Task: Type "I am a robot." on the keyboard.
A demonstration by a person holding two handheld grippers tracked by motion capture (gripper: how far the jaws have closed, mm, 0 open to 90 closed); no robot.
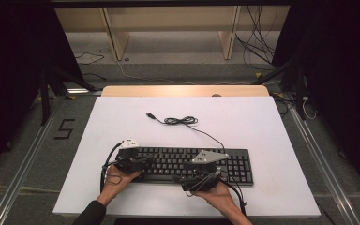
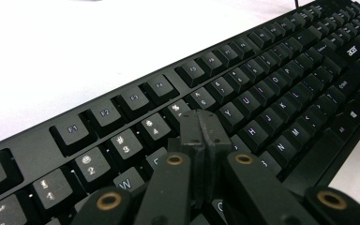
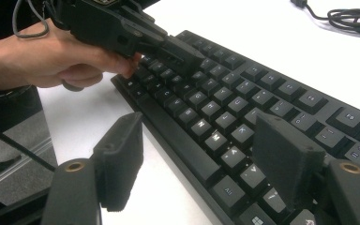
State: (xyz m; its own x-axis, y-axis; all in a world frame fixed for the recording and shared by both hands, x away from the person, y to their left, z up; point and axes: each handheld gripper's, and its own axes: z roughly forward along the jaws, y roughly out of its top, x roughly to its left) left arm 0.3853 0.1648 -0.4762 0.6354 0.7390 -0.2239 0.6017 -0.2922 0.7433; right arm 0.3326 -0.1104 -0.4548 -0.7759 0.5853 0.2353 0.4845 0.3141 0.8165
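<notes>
A black keyboard (image 1: 192, 164) lies on the white table (image 1: 262, 131), near the front edge. Its cable (image 1: 183, 121) runs back to a loose coil and a USB plug. My left gripper (image 1: 146, 161) hovers over the keyboard's left end, jaws shut together with nothing between them; in the left gripper view the left gripper (image 2: 201, 129) has its tips just above the keys (image 2: 243, 105) of the upper letter rows. My right gripper (image 1: 180, 178) is at the keyboard's front edge, open. In the right gripper view the right gripper (image 3: 201, 154) straddles the front edge by the space bar (image 3: 178, 143).
The white table has bare room behind and to both sides of the keyboard. A wooden strip (image 1: 185, 91) edges the far side. Beyond it are a shelf frame (image 1: 173, 33) and loose cables on the floor. The left hand (image 3: 42, 56) shows in the right gripper view.
</notes>
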